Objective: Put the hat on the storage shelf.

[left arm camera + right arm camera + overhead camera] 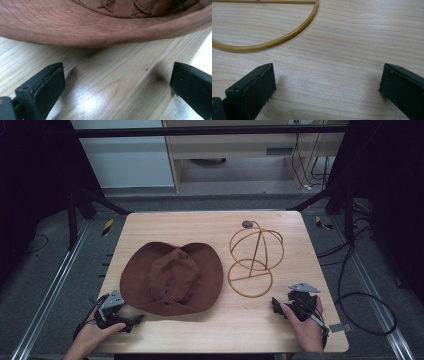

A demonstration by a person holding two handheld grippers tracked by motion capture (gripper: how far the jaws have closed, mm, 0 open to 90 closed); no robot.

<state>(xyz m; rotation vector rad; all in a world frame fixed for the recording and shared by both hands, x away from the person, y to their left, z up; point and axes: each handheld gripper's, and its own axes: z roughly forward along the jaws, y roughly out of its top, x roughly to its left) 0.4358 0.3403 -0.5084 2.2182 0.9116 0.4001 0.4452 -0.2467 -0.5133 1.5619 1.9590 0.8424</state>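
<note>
Two grippers sit low on the counter [150,340], both wide open and holding nothing: left gripper [131,322] just beside the brown hat [172,277], right gripper [276,306] near the wire stand [252,262].

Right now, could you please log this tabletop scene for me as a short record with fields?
surface: wooden table
hat: brown wide-brimmed hat, lying crown up, left of centre
stand: gold wire hat stand, upright, right of the hat, apart from it
left gripper: left gripper, jaws open, nothing between them, just short of the hat brim
right gripper: right gripper, jaws open, nothing between them, near the stand's base ring
</note>
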